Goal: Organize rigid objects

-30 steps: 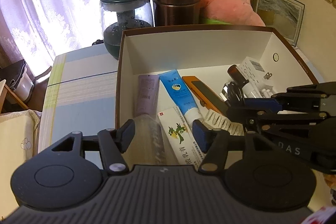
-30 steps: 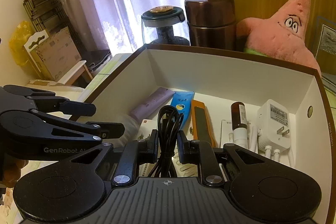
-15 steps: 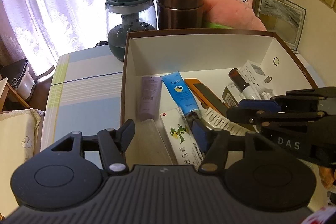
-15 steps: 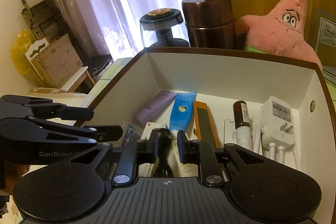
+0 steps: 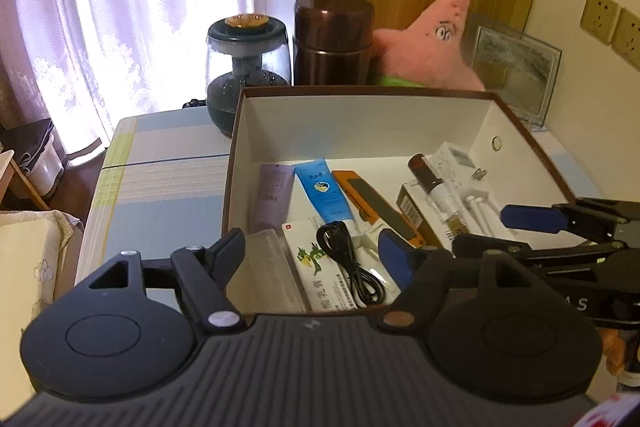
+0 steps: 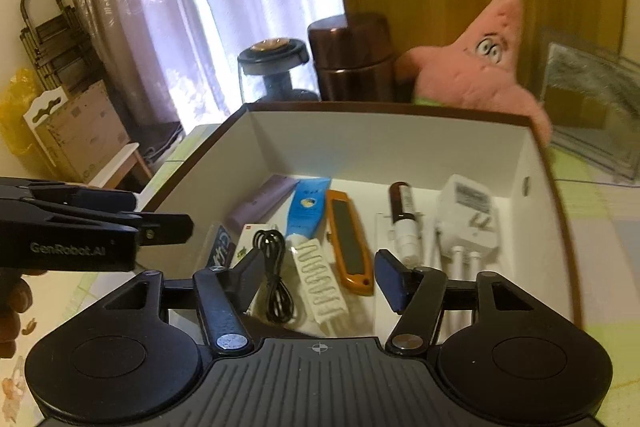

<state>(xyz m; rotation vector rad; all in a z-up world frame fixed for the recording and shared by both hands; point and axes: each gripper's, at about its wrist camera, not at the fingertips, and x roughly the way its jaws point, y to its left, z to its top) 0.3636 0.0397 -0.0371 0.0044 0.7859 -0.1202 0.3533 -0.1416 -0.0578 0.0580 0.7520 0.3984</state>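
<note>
Cable [image 6: 276,279], black, coiled into a narrow bundle, lay inside the white box [image 6: 384,147] with its long axis running from the near wall toward the far wall; it rested across a green-printed carton [image 5: 320,267], beside a white ribbed strip [image 6: 322,285]. Further contents lay parallel: lilac tube [image 5: 272,195], blue tube [image 5: 324,193], orange cutter [image 6: 348,239], brown-capped bottle [image 6: 404,219], white plug adapter [image 6: 468,219]. Clear case [image 5: 276,271] at the near left corner was hard to make out. Right gripper [image 6: 318,277] hovered over the cable, jaws just opened, pads clear of it. Left gripper [image 5: 312,255] stood spread and empty, jaws likewise just widened. Box sat on a checked worktop [image 5: 160,195].
</note>
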